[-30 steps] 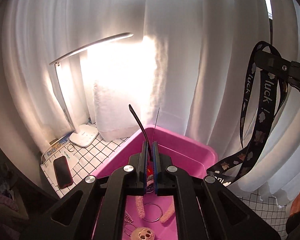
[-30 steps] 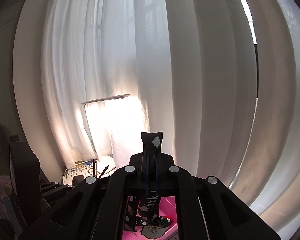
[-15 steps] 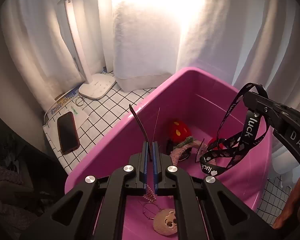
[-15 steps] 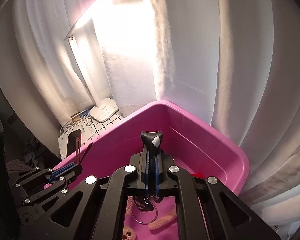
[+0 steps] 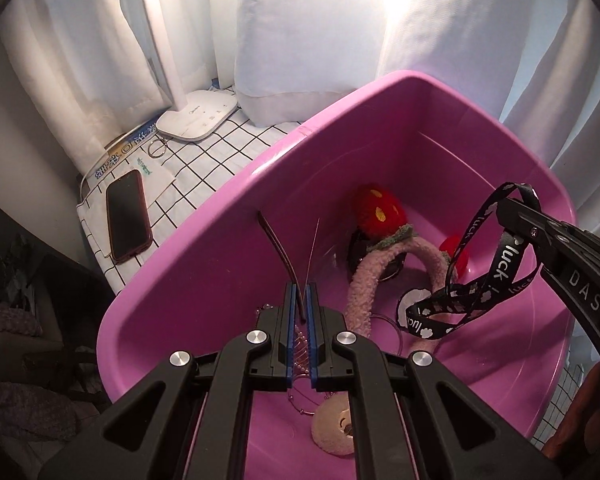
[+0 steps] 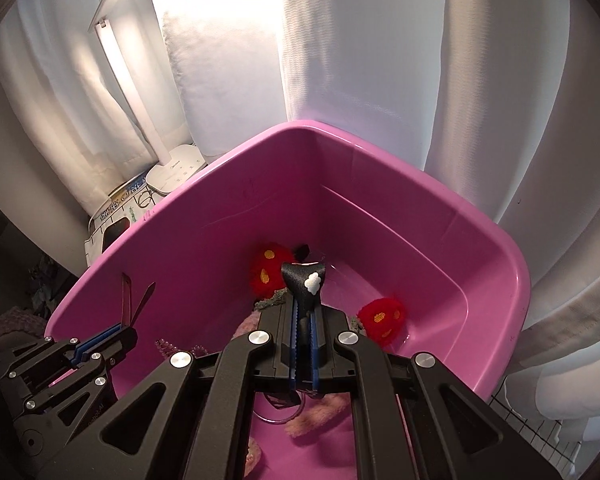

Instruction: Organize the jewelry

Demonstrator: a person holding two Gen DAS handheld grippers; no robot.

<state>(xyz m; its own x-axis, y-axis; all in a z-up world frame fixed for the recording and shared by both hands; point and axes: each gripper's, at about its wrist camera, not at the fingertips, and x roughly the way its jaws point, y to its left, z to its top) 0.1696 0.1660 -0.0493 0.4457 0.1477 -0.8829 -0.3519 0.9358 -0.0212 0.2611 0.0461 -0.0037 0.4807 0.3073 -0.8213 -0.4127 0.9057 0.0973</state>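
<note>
1. The left claw (image 5: 300, 300) is pinching shut on a thin dark-brown strip with a fine wire-like strand beside it (image 5: 278, 246); both are sticking up between the blue pads over the round-cornered pink plastic tub (image 5: 228, 200). What the strip belongs to I cannot tell, though a coiled pinkish spring-like piece (image 5: 298, 350) is showing just below the pads.

2. The right claw (image 6: 304, 320) is clamping closed on a black woven lanyard printed with white clouds and the word "luck" (image 5: 480, 280). Its lower loops are hanging down inside the tub, and the lowest ones appear to be reaching the bottom.

3. Lying in the tub are a fuzzy pink headband carrying two red plush strawberries (image 5: 380, 210), a thin metal ring (image 6: 278, 414), and a round beige plush charm (image 5: 334, 430).

4. Beside the tub, on the white counter with a black grid pattern (image 5: 220, 152), a dark smartphone in a red case (image 5: 127, 216), a small key ring (image 5: 158, 148) and the white base of a desk lamp (image 5: 198, 114) are sitting untouched.

5. Judging progress: several pieces are already gathered in the tub, so the sorting looks well under way. Two items are hanging in the claws, over or inside the tub and not yet released; letting them go there seems to be the step in hand.

6. Whether the key ring on the counter counts as jewelry left to collect is unclear.
</note>
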